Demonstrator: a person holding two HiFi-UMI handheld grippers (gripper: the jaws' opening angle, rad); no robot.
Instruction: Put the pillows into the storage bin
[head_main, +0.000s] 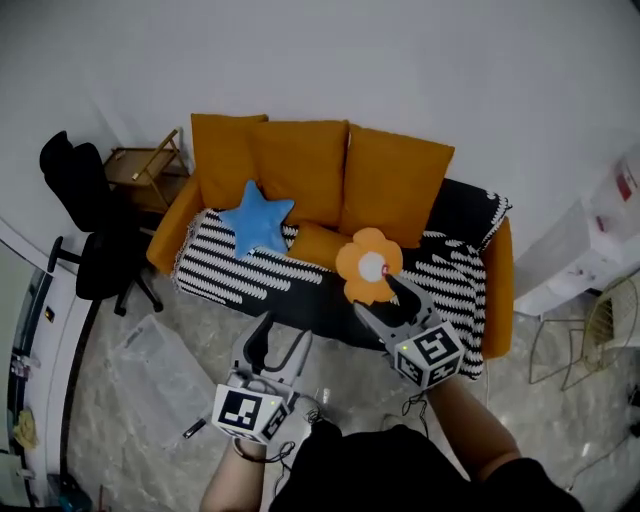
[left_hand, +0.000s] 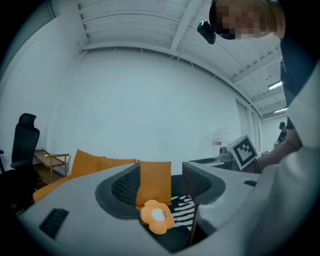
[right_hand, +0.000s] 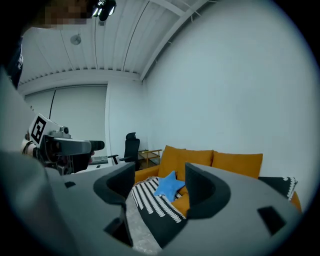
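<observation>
An orange sofa (head_main: 170, 235) with a black-and-white striped throw holds a blue star pillow (head_main: 258, 222), an orange flower pillow (head_main: 369, 265) and a small orange pillow (head_main: 318, 243). A clear storage bin (head_main: 160, 375) lies on the floor to the front left. My left gripper (head_main: 277, 342) is open and empty, short of the sofa's front edge. My right gripper (head_main: 385, 300) is open and empty just below the flower pillow. The left gripper view frames the flower pillow (left_hand: 157, 216) far off between the jaws; the right gripper view frames the star pillow (right_hand: 168, 185) the same way.
Three large orange back cushions (head_main: 300, 165) line the sofa. A black office chair (head_main: 85, 215) and a wooden side table (head_main: 140, 165) stand to the left. White furniture (head_main: 590, 250) and a wire stool (head_main: 600, 330) stand to the right. The floor is marble-patterned.
</observation>
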